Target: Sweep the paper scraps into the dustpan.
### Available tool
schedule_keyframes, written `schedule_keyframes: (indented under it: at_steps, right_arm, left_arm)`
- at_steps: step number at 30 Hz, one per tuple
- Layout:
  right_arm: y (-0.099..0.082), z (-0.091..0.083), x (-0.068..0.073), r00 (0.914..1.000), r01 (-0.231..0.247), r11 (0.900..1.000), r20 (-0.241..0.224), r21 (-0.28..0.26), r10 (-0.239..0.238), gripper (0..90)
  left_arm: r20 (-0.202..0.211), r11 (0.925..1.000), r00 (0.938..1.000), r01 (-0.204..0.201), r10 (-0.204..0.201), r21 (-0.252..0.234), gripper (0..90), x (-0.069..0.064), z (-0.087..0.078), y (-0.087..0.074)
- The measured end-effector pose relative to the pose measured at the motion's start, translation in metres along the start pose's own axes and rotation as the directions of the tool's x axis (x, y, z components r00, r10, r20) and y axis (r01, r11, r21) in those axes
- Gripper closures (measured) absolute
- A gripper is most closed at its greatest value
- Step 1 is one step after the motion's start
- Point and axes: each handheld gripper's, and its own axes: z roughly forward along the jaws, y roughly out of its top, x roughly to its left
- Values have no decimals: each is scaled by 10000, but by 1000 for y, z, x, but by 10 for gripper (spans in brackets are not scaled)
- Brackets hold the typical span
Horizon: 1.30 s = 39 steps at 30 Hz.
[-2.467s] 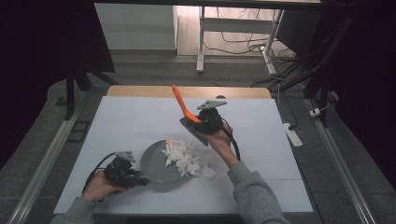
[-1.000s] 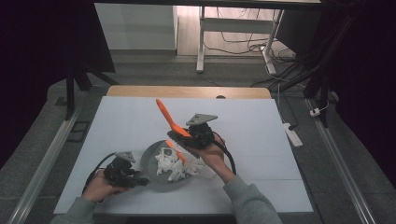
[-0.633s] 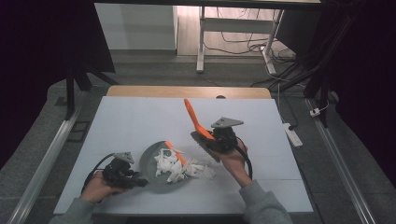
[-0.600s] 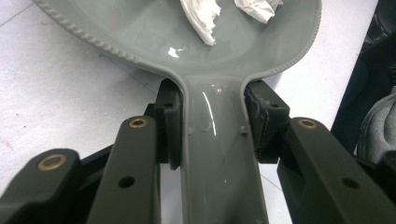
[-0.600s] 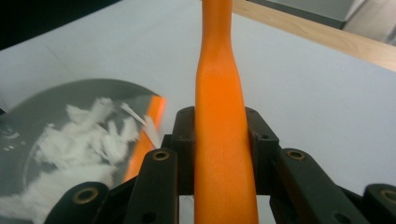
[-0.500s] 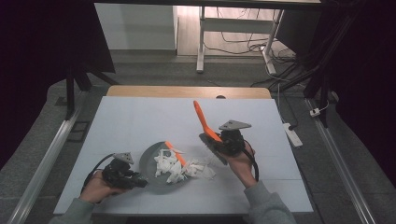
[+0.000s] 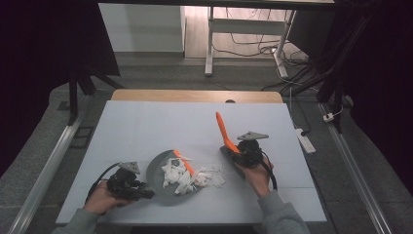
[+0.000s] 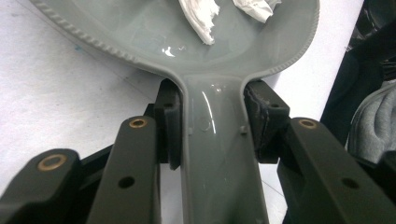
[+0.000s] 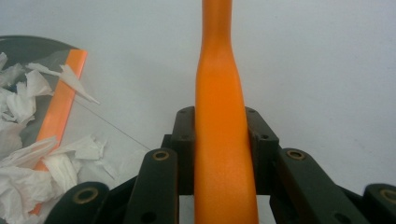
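Note:
A grey dustpan (image 7: 157,171) lies flat near the table's front edge, and my left gripper (image 7: 144,192) is shut on its handle from the left. In the left gripper view the pads (image 8: 170,122) press both sides of the grey handle (image 8: 217,154). Torn white paper scraps (image 7: 181,176) lie heaped in the pan beside an orange strip (image 7: 184,162), and a few rest on the table to its right. My right gripper (image 7: 237,148), right of the pan, is shut on an orange-handled tool (image 7: 221,127) that tilts up and away. The orange handle (image 9: 218,79) runs between its jaws.
The white table top (image 7: 146,126) ends in a wooden strip at the far edge. A white power strip (image 7: 305,139) lies off the right edge. Metal rails run down both sides of the table. A desk frame and cables stand beyond.
My right gripper has carried the orange-handled tool rightward and slightly down, away from the dustpan. The left gripper and the pan have stayed put.

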Motion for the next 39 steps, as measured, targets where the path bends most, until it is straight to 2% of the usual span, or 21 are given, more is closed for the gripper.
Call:
schedule_keyframes:
  at_steps: [3, 7, 8, 9, 11, 13, 14, 16, 19, 22, 23, 25, 27, 28, 29, 32, 33, 37, 38, 39]
  right_arm:
    - [0, 6, 7, 10000, -19, 9999, -54, 121, 19, 696]
    - [2, 10, 21, 9999, 165, 9998, 33, 130, -166, 695]
    - [2, 13, 28, 9996, 278, 9995, -31, 153, -278, 695]
    - [2, 13, 28, 9996, 278, 9995, -31, 153, -278, 695]
    - [3, 16, 40, 9987, 425, 9989, -275, 176, -420, 696]
    - [4, 17, 45, 9982, 468, 9988, -384, 175, -461, 696]
    - [5, 20, 55, 9969, 573, 9982, -554, 166, -563, 696]
    - [7, 24, 66, 9940, 654, 9977, -895, 174, -636, 696]
    - [12, 32, 86, 9874, 789, 9968, -1388, 130, -763, 695]
    - [18, 38, 108, 9771, 1037, 9946, -1873, 29, -1013, 696]
    - [20, 39, 114, 9735, 1212, 9926, -1945, -65, -1201, 696]
    - [26, 39, 124, 9634, 1177, 9927, -2395, -252, -1203, 695]
    - [31, 36, 132, 9552, 1330, 9901, -2609, -441, -1399, 695]
    - [31, 36, 132, 9552, 1330, 9901, -2609, -441, -1399, 695]
    - [34, 32, 134, 9513, 1366, 9881, -2690, -702, -1506, 695]
    - [37, 27, 130, 9531, 1316, 9866, -2612, -964, -1527, 696]
    - [39, 22, 122, 9583, 1093, 9871, -2513, -1170, -1359, 695]
    - [40, 13, 101, 9713, 779, 9872, -2125, -1395, -1066, 695]
    - [40, 13, 101, 9713, 779, 9872, -2125, -1395, -1066, 695]
    - [38, 10, 90, 9782, 703, 9875, -1843, -1411, -959, 695]
  left_arm:
    - [16, 10000, 10000, 61, -61, 30, 611, -1, 1, 0]
    - [27, 9999, 10000, 62, -62, 90, 611, -3, 3, 1]
    - [37, 9999, 10000, 57, -57, 101, 610, -4, 4, 1]
    - [53, 9999, 10000, 36, -36, 112, 610, -4, 4, 1]
    - [64, 9999, 10000, 25, -26, 109, 611, -5, 5, 2]
    - [75, 9999, 10000, 31, -32, 121, 611, -5, 5, 2]
    - [80, 9999, 10000, 34, -35, 118, 610, -5, 5, 2]
    - [79, 9999, 10000, 44, -45, 111, 610, -5, 5, 2]
    - [79, 9999, 10000, 54, -55, 111, 611, -5, 5, 2]
    - [81, 9999, 9999, 61, -62, 110, 611, -5, 5, 2]
    - [95, 9999, 9999, 79, -80, 96, 611, -5, 6, 2]
    - [100, 9999, 9999, 77, -77, 93, 611, -5, 6, 2]
    - [106, 9999, 9999, 77, -78, 82, 611, -5, 5, 1]
    - [106, 9999, 9999, 77, -78, 82, 611, -5, 5, 1]
    - [103, 9999, 9999, 85, -85, 75, 611, -4, 5, 1]
    - [129, 9999, 9999, 81, -82, 76, 611, -4, 5, 1]
    - [137, 9999, 9999, 91, -92, 74, 611, -4, 5, 1]
    - [141, 9999, 9998, 112, -112, 69, 611, -4, 5, 1]
    - [139, 9999, 9998, 115, -115, 66, 611, -4, 5, 1]
    - [144, 9999, 9998, 141, -142, 62, 611, -4, 5, 1]
